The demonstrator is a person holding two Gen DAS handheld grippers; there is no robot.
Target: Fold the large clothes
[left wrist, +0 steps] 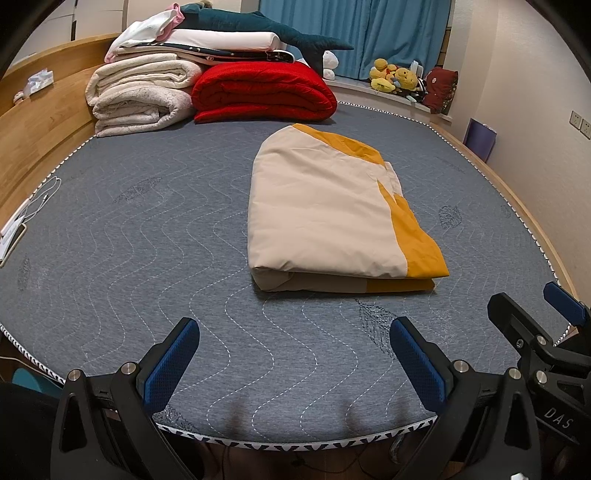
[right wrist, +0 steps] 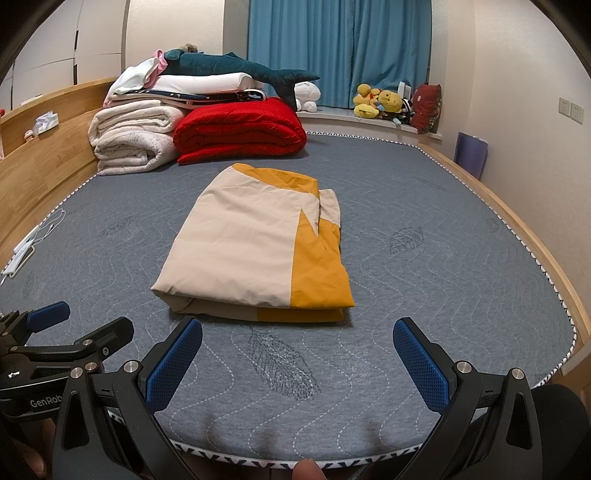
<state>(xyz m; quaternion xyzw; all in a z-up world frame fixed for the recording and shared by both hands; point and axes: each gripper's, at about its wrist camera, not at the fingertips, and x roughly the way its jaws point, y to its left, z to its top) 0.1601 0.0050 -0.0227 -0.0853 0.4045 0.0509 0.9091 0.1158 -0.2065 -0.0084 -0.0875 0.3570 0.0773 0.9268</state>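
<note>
A cream and mustard-yellow cloth (left wrist: 325, 206) lies folded into a thick rectangle on the grey quilted mattress (left wrist: 147, 236); it also shows in the right wrist view (right wrist: 255, 251). My left gripper (left wrist: 295, 354) is open and empty, held above the mattress's near edge, short of the cloth. My right gripper (right wrist: 297, 354) is open and empty too, just in front of the cloth's near fold. The right gripper (left wrist: 532, 310) shows at the right of the left wrist view, and the left gripper (right wrist: 85, 325) at the left of the right wrist view.
Folded cream blankets (left wrist: 140, 96), a red quilt (left wrist: 262, 92) and a dark teal plush shark (left wrist: 266, 27) are stacked at the far end. A wooden headboard (left wrist: 40, 125) runs along the left. Plush toys (left wrist: 399, 79) sit on the windowsill by blue curtains (right wrist: 340, 48). A white cable (left wrist: 40, 199) lies at the left edge.
</note>
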